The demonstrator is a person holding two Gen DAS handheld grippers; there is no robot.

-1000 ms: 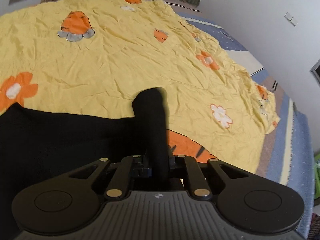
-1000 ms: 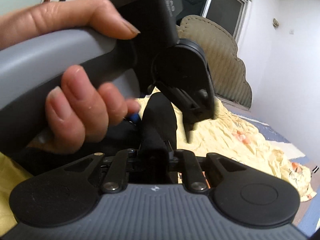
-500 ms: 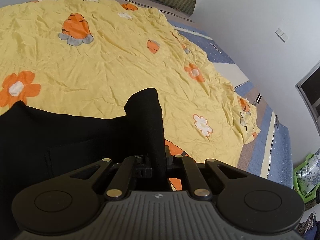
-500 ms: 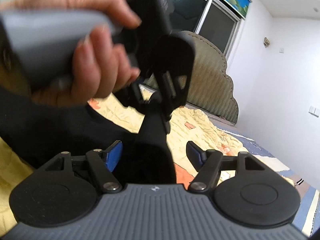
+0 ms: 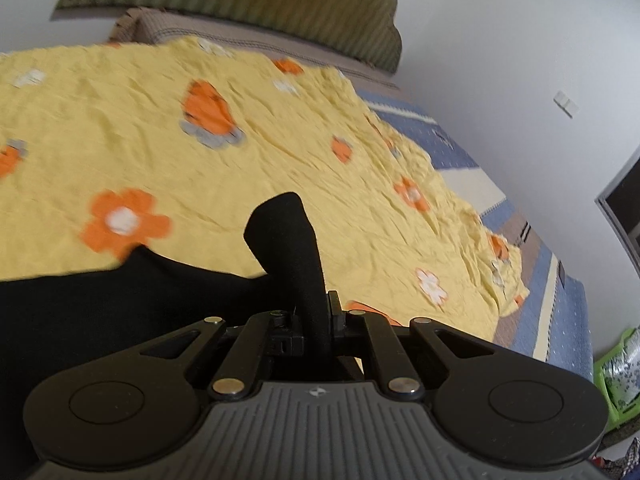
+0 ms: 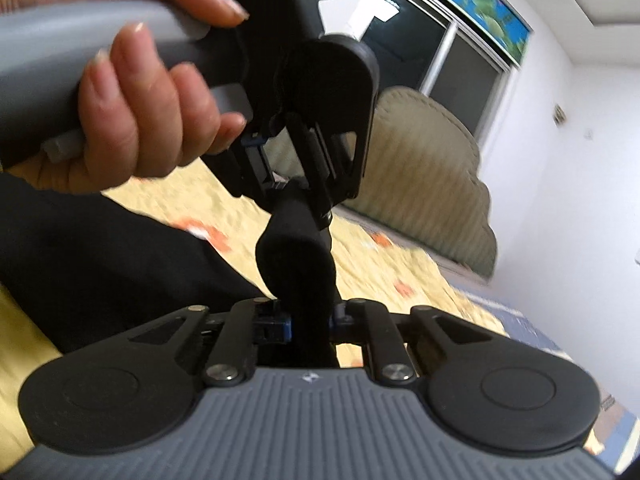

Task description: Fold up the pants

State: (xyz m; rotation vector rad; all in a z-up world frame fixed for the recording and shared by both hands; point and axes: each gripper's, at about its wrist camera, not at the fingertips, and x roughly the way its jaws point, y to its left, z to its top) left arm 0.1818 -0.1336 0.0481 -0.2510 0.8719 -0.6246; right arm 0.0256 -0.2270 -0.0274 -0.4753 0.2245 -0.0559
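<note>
The black pants (image 5: 100, 300) lie on a yellow flowered bedspread (image 5: 280, 140), spreading to the lower left. My left gripper (image 5: 314, 320) is shut on a raised fold of the pants (image 5: 288, 236). In the right wrist view my right gripper (image 6: 310, 324) is shut on the same black fabric (image 6: 296, 256). The left gripper (image 6: 308, 196), held by a hand (image 6: 152, 120), shows just above and beyond it, pinching the same bunch from the far side.
A padded headboard (image 5: 240, 4) and a white wall (image 5: 500, 40) stand past the bed. A blue patterned sheet (image 5: 560, 304) runs along the bed's right edge. A green bag (image 5: 620, 368) sits on the floor at right. A dark window (image 6: 440, 64) is behind.
My right gripper, open half a second ago, has closed on the pants. The left gripper kept its hold and its view swung toward the headboard.
</note>
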